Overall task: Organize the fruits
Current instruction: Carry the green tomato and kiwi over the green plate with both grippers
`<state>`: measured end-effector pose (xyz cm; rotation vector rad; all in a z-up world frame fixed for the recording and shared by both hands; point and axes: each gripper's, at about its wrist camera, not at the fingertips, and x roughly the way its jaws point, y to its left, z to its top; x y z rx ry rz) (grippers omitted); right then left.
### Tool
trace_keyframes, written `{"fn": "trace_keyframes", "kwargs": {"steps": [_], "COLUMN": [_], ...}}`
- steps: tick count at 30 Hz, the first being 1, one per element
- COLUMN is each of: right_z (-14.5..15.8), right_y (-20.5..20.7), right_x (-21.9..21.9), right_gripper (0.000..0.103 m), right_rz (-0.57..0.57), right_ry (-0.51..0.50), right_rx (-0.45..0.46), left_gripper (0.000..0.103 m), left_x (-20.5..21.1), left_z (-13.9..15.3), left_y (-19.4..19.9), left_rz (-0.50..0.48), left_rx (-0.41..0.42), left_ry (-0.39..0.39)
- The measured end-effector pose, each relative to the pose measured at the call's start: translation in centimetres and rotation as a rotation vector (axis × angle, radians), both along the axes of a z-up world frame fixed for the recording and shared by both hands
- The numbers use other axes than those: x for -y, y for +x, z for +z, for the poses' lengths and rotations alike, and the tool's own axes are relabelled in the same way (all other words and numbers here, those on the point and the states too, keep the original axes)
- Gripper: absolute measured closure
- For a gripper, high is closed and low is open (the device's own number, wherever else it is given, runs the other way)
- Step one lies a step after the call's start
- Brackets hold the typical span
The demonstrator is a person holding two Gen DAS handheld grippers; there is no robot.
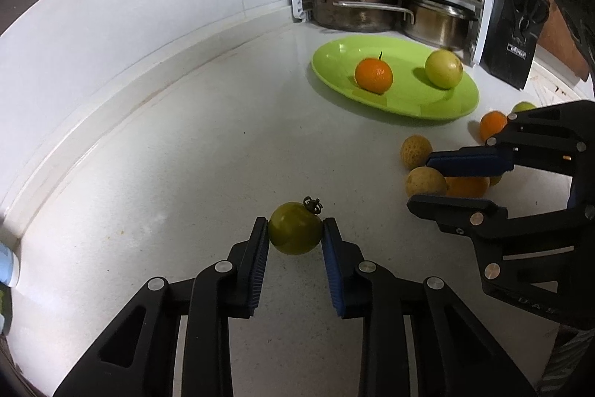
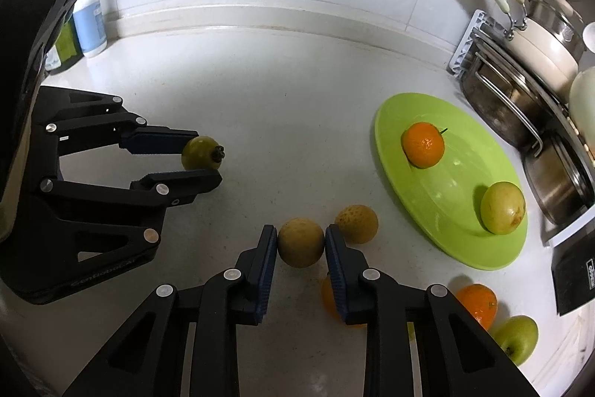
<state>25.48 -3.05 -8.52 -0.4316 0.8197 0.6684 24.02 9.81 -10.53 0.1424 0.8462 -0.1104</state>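
My left gripper (image 1: 295, 229) is shut on a dark green fruit with a dried stem (image 1: 295, 227); the same gripper (image 2: 202, 157) and fruit (image 2: 200, 157) show in the right wrist view. My right gripper (image 2: 301, 240) is shut on a tan round fruit (image 2: 301, 242); it also shows in the left wrist view (image 1: 420, 181) with that fruit (image 1: 424, 182). A green plate (image 1: 409, 99) (image 2: 453, 240) holds an orange (image 1: 373, 75) (image 2: 424, 144) and a yellow-green fruit (image 1: 443, 68) (image 2: 502, 208).
On the counter lie a second tan fruit (image 2: 357, 224), an orange under my right fingers (image 2: 329, 296), another orange (image 2: 478, 304) and a green apple (image 2: 518, 337). A pot rack (image 1: 386, 2) stands behind the plate, a black box (image 1: 511, 32) to its right, bottles (image 2: 89, 25) at the far left.
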Motion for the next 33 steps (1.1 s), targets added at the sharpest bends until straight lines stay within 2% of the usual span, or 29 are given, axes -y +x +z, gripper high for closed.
{"fn": "trace_keyframes", "kwargs": {"steps": [9,18,33], "right_z": [2.0,4.4,8.6], "right_y": [-0.9,-1.4,0.4], "right_x": [1.0,3.9,9.1], "right_gripper": [0.075,0.075,0.075], "right_rz": [-0.039,-0.131,-0.26], "right_ry": [0.051,0.133,0.208], "right_rx": [0.028,0.048,0.145], "left_gripper": [0.074,0.074,0.074], "left_x": [-0.1,1.3,5.5], "left_z": [2.3,4.6,9.5], "left_y": [-1.6,-2.0,1.0], "left_rz": [0.021,0.03,-0.042], "left_rx": [0.049,0.065,0.119], "left_ry": [-0.03,-0.077,-0.12]}}
